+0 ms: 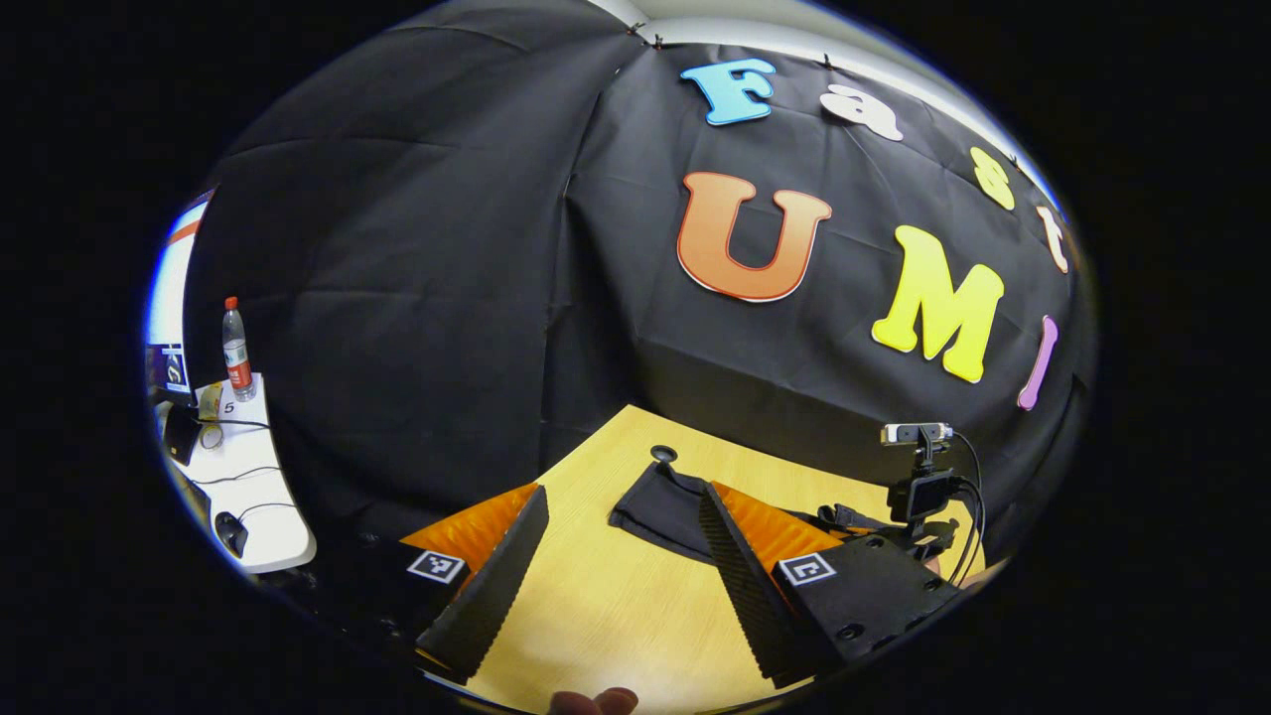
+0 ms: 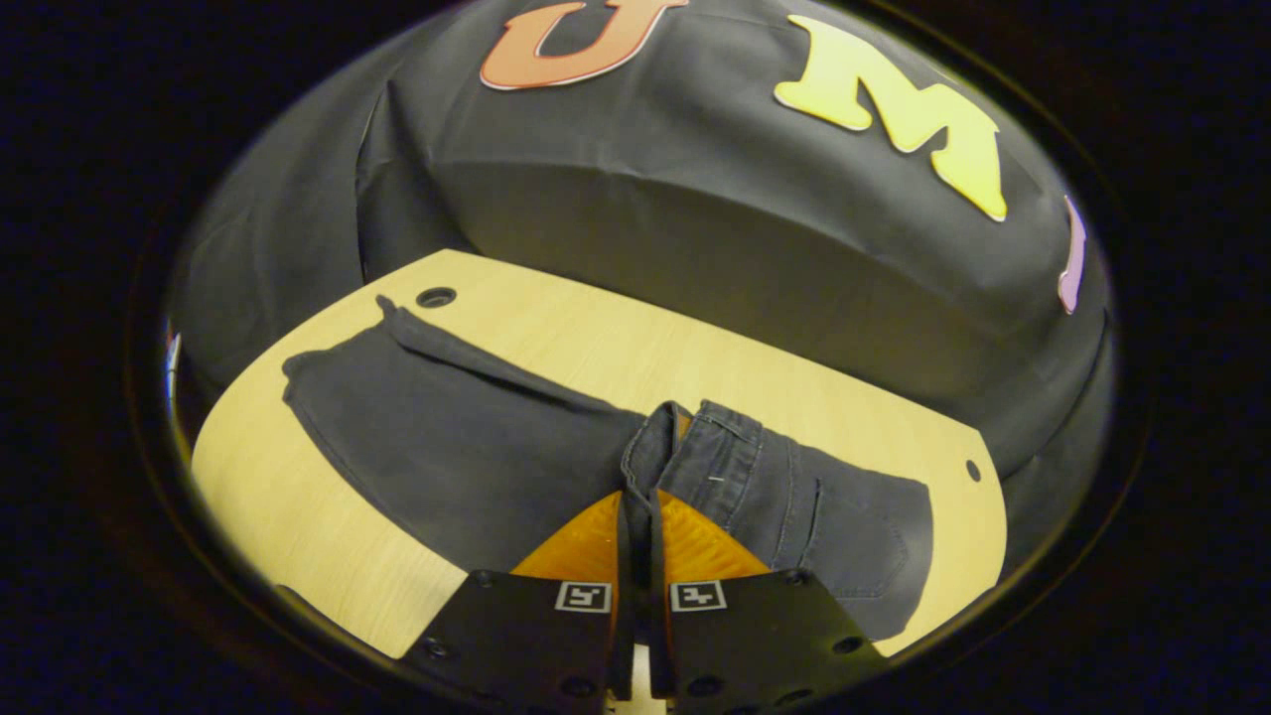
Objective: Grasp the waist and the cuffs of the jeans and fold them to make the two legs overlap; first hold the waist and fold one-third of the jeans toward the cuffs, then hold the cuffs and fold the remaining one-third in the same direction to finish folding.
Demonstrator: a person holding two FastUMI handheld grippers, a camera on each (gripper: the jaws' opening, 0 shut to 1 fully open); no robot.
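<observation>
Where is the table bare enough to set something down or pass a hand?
Bare wood runs along the table's back edge between the jeans and the black cloth wall, and at the near left corner. The middle is crowded: the right gripper pinches the waist there. The left gripper hovers open over bare wood.

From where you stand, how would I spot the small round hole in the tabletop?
Find the light wooden table in front of the black cloth wall. At its far left corner, beside the cuff end of the dark jeans, sits a round dark hole, larger than the tiny one at the right edge.
</observation>
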